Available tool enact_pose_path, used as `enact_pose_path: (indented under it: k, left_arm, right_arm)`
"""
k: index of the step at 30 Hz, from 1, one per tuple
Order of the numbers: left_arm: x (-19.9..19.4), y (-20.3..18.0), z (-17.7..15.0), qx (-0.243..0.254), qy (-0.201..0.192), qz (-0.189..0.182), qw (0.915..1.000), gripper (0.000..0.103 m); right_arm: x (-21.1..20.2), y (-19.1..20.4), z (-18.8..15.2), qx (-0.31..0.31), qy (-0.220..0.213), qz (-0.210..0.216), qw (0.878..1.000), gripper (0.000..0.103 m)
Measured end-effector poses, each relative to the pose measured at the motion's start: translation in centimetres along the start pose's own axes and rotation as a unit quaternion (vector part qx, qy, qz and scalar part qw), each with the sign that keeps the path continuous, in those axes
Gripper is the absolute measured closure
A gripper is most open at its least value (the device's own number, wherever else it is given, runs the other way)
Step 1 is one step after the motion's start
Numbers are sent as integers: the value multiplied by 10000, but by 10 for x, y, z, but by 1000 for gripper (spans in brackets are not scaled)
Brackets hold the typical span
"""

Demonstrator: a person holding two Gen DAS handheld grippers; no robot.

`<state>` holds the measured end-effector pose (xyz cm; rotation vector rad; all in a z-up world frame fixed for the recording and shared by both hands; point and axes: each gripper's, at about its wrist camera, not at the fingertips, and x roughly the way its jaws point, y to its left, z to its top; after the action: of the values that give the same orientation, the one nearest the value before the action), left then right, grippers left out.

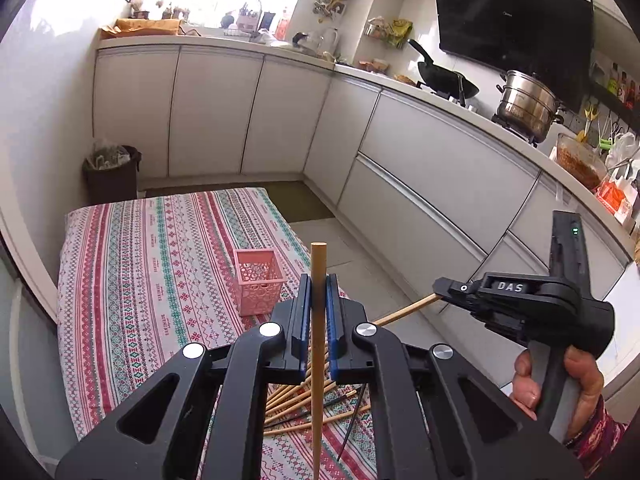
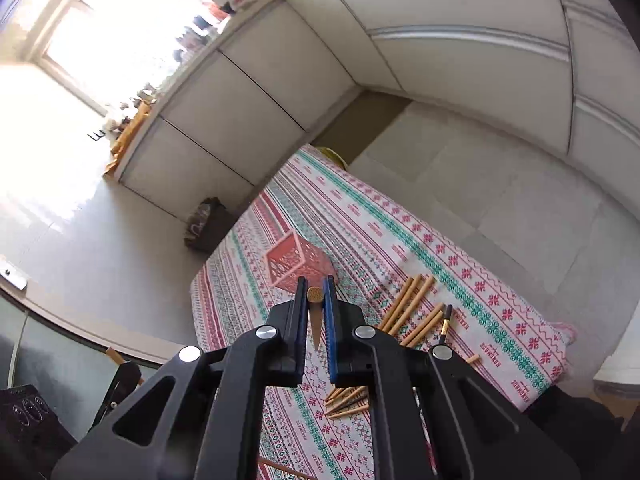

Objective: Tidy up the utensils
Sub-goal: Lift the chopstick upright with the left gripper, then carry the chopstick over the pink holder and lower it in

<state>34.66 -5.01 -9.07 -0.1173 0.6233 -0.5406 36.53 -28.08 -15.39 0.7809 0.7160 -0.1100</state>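
Note:
My left gripper (image 1: pixel 319 280) is shut on a wooden chopstick (image 1: pixel 319 344) that stands upright between its pads, above the table. My right gripper (image 2: pixel 315 292) is shut on another wooden chopstick (image 2: pixel 315 320), seen end-on. From the left wrist view, the right gripper (image 1: pixel 439 285) is raised at the right, its chopstick (image 1: pixel 408 311) slanting down-left, with a hand (image 1: pixel 560 384) on the handle. A pink perforated basket (image 1: pixel 259 280) (image 2: pixel 298 266) stands on the patterned tablecloth (image 1: pixel 140 280) (image 2: pixel 400 240). Several more chopsticks (image 1: pixel 312 404) (image 2: pixel 412 308) lie loose on the cloth, a dark one (image 2: pixel 445 320) among them.
White kitchen cabinets (image 1: pixel 420 152) run along the far side and right. On the counter are a black wok (image 1: pixel 444 76) and a steel pot (image 1: pixel 528 104). A dark bin (image 1: pixel 112 176) stands on the floor beyond the table's far end.

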Motion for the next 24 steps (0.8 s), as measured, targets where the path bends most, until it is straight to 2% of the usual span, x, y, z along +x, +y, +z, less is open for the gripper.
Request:
enact_pose_path:
  k: [5, 11, 17, 24]
  left_arm:
    - [-21, -16, 13, -23, -299, 44, 9995, 97]
    - [-35, -29, 29, -65, -655, 73, 9978, 97]
    - [-30, -23, 46, -197, -870, 238, 9957, 97]
    - [-10, -10, 76, -407, -1292, 380, 9900, 97]
  right_arm:
    - [-47, 28, 5, -330, -395, 264, 9983, 95]
    - [-84, 48, 18, -606, -763, 512, 9939, 95]
    - [-99, 64, 43, -949, -1155, 685, 9864, 95]
    - [-90, 83, 80, -1148, -1573, 960, 9761, 95]
